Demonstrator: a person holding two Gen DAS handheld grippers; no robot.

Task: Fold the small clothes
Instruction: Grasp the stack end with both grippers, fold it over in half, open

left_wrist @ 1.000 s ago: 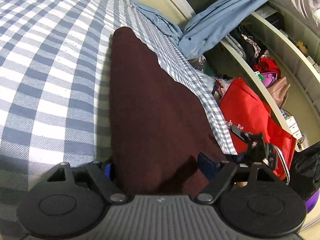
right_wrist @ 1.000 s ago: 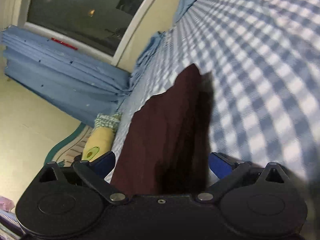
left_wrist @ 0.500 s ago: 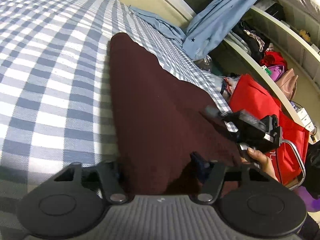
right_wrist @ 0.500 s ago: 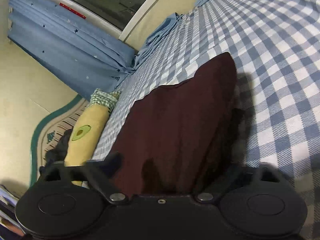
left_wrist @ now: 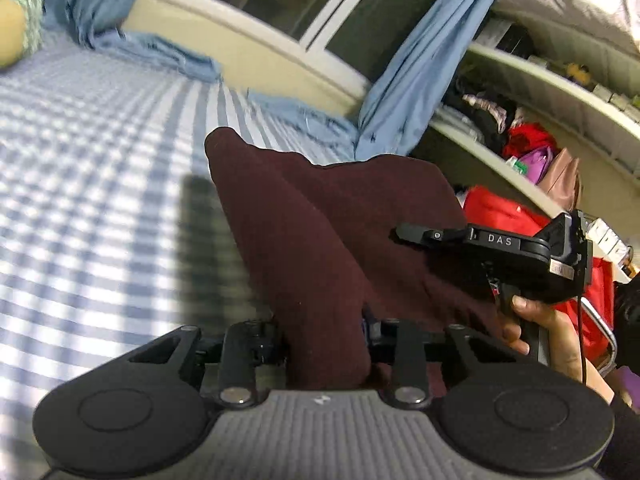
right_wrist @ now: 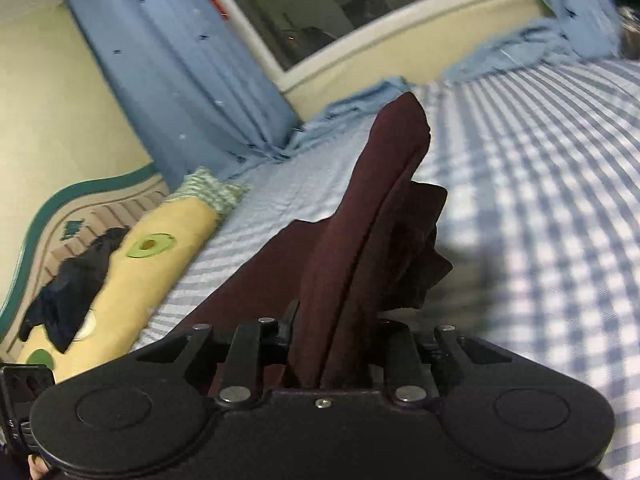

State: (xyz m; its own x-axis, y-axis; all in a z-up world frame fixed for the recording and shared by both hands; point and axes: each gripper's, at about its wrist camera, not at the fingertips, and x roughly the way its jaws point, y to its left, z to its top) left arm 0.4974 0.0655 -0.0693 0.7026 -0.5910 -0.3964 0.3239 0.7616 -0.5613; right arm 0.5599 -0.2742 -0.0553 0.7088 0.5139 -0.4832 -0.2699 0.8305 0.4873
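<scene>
**Both grippers pinch the maroon cloth above the checked bed**

While the dark maroon knitted garment (left_wrist: 320, 248) hangs lifted off the blue-and-white checked bedsheet (left_wrist: 92, 184), the left gripper (left_wrist: 326, 332) has its jaws pressed together on a bunched edge of it, the fabric rising straight ahead of the fingers in a tall fold. To that gripper's right, the black right gripper (left_wrist: 412, 232) reaches into the same cloth from the side, held by a bare hand (left_wrist: 548, 328). From the right wrist view, the right gripper (right_wrist: 334, 336) is likewise closed tight on a gathered ridge of the garment (right_wrist: 360, 220), which stands up in front of it and trails down to its left onto the sheet (right_wrist: 540, 184). Further left of it lies a long yellow bolster pillow with green avocado prints (right_wrist: 132, 264), dark clothing draped over it. Ahead, blue curtains (right_wrist: 180, 72) hang beside a dark window (right_wrist: 320, 8). Right of the left gripper sits a red bag (left_wrist: 504, 208) under white shelves (left_wrist: 560, 88).
</scene>
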